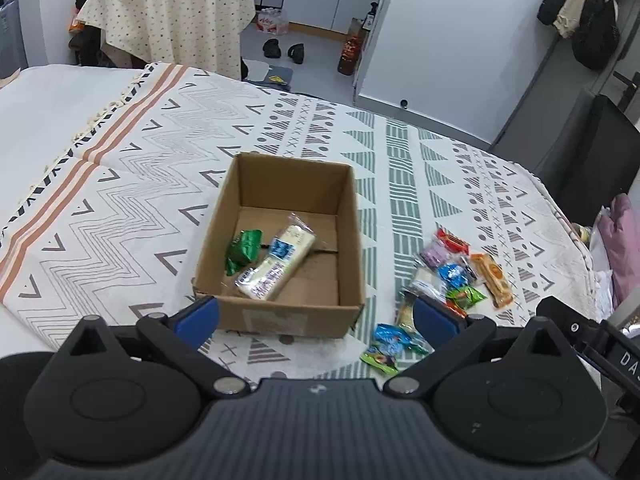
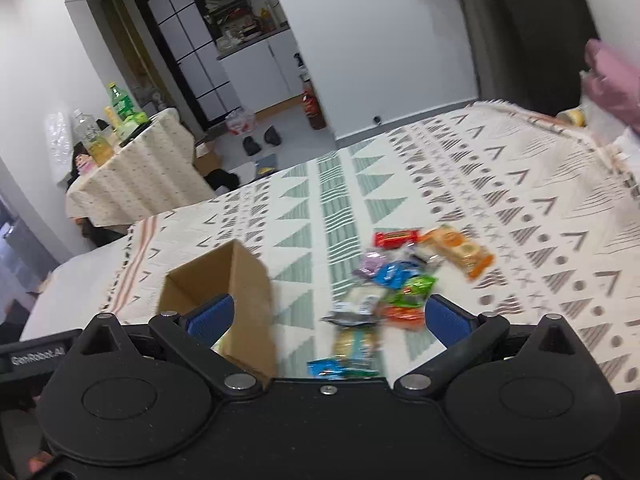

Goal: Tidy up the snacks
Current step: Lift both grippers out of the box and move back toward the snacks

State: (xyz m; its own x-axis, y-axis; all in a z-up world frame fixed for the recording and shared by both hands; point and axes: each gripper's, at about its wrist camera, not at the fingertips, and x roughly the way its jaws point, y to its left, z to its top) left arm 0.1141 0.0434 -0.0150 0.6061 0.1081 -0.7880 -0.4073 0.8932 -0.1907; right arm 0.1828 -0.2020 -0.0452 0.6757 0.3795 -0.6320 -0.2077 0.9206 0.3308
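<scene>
An open cardboard box (image 1: pixel 348 216) stands on the patterned cloth; inside lie a green wrapped snack (image 1: pixel 243 249) and two pale cracker packs (image 1: pixel 276 262). To its right, a loose pile of snack packets (image 1: pixel 452 272) spreads over the cloth: red, purple, blue, green and an orange biscuit pack (image 1: pixel 493 280). My left gripper (image 1: pixel 316 318) hovers open just in front of the box, empty. In the right wrist view the box (image 2: pixel 244 276) is at the lower left and the snack pile (image 2: pixel 400 280) lies ahead. My right gripper (image 2: pixel 328 320) is open and empty above the near packets.
The patterned cloth (image 1: pixel 120 208) covers a wide table. Behind stands a small round table (image 1: pixel 168 20) with bottles, and shoes (image 1: pixel 284 50) lie on the floor. A pink cloth bundle (image 2: pixel 612 80) sits at the table's right edge. A dark chair (image 1: pixel 592 160) stands beyond.
</scene>
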